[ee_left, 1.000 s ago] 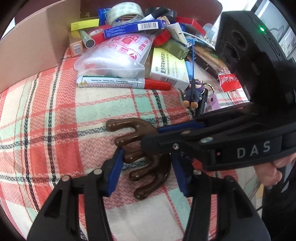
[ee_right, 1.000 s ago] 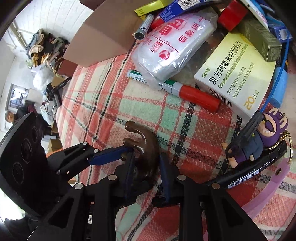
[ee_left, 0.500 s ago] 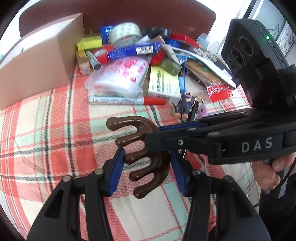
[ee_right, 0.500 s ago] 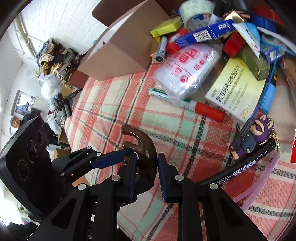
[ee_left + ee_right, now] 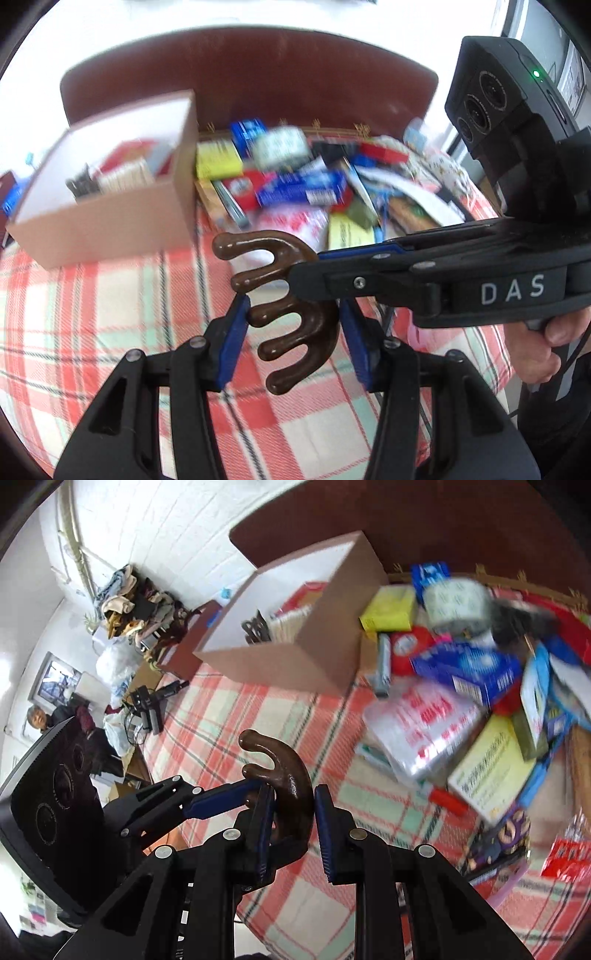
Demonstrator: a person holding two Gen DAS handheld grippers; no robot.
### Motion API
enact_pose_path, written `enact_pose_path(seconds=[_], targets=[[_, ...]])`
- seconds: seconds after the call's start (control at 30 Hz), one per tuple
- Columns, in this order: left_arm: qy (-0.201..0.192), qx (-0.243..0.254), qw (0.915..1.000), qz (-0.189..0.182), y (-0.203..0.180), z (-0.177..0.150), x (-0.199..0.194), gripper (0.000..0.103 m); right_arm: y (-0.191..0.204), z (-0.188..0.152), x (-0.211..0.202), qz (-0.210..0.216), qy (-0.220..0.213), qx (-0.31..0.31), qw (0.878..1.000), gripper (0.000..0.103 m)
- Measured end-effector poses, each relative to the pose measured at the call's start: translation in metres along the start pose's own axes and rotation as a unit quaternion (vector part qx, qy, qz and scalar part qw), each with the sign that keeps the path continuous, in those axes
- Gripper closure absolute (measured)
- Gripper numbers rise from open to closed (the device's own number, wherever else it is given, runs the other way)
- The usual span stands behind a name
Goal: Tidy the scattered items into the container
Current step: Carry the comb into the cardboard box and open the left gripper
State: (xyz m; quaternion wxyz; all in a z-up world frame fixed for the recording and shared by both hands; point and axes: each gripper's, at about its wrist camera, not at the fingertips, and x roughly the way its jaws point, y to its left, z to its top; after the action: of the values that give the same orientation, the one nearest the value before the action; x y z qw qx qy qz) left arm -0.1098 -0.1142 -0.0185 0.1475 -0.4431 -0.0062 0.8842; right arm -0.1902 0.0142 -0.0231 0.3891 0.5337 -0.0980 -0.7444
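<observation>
- Progress: early, by my judgement. The box (image 5: 110,221) at 10 o'clock holds a few items; the pile (image 5: 314,192) at 12 to 1 o'clock is large and unsorted.
- In hand: the massager (image 5: 291,314), clear of the cloth (image 5: 92,314), not yet over the box.
- Left gripper (image 5: 291,339): jaws pinch the massager's prongs and spine.
- Right gripper (image 5: 293,823): jaws pinch its curved back.
- Materials: massager is glossy brown, smooth, with five rounded prongs; box is plain cardboard, open-topped; cloth is woven plaid; pile is mostly cartons and plastic packets, blurred.
</observation>
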Motion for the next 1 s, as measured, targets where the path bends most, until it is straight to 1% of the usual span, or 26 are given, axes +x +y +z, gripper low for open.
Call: enact_pose_path(seconds=[0.07, 0.17, 0.3, 0.4, 0.53, 0.6, 0.67, 0.73, 0.77, 0.83, 0.87, 0.9, 1.0], targets=[[-0.01, 0.0, 0.9999, 0.006, 0.012, 0.017, -0.005, 0.054, 0.009, 0.022, -0.001, 0.001, -0.008, -0.01, 1.0, 0.079], [-0.026, 0.003, 0.9994, 0.024, 0.031, 0.045, -0.008, 0.053, 0.017, 0.056, 0.002, 0.003, -0.018, -0.02, 1.0, 0.079], [-0.04, -0.002, 0.9984, 0.04, 0.067, 0.085, -0.003, 0.053, 0.025, 0.105, 0.013, 0.005, -0.033, -0.032, 0.999, 0.079], [-0.035, -0.01, 0.998, 0.052, 0.1, 0.113, 0.014, 0.053, 0.024, 0.15, 0.037, 0.008, -0.038, -0.031, 0.999, 0.079], [-0.01, -0.02, 0.9973, 0.07, 0.141, 0.134, 0.044, 0.053, 0.014, 0.189, 0.079, 0.011, -0.027, -0.014, 0.999, 0.079], [0.005, -0.03, 0.9971, 0.07, 0.155, 0.136, 0.057, 0.053, 0.011, 0.197, 0.095, 0.005, -0.022, -0.009, 1.0, 0.079], [0.016, -0.035, 0.9968, 0.07, 0.163, 0.134, 0.067, 0.055, 0.011, 0.199, 0.111, -0.012, -0.015, -0.014, 1.0, 0.079], [0.026, -0.029, 0.9959, 0.082, 0.166, 0.13, 0.076, 0.054, 0.01, 0.198, 0.12, -0.029, -0.012, -0.021, 0.999, 0.079], [0.025, -0.026, 0.9953, 0.09, 0.167, 0.128, 0.077, 0.053, 0.01, 0.198, 0.121, -0.024, -0.015, -0.021, 0.999, 0.079], [0.021, -0.027, 0.9934, 0.109, 0.17, 0.126, 0.077, 0.041, 0.01, 0.199, 0.119, -0.014, -0.022, -0.019, 0.999, 0.079], [0.018, -0.029, 0.9925, 0.118, 0.171, 0.125, 0.075, 0.032, 0.01, 0.199, 0.115, -0.014, -0.029, -0.019, 0.999, 0.079], [0.013, -0.03, 0.9918, 0.123, 0.172, 0.124, 0.072, 0.027, 0.011, 0.198, 0.111, -0.015, -0.033, -0.018, 0.999, 0.077], [0.002, -0.035, 0.991, 0.129, 0.171, 0.123, 0.059, 0.025, 0.011, 0.191, 0.093, 0.0, -0.045, -0.001, 0.999, 0.061]])
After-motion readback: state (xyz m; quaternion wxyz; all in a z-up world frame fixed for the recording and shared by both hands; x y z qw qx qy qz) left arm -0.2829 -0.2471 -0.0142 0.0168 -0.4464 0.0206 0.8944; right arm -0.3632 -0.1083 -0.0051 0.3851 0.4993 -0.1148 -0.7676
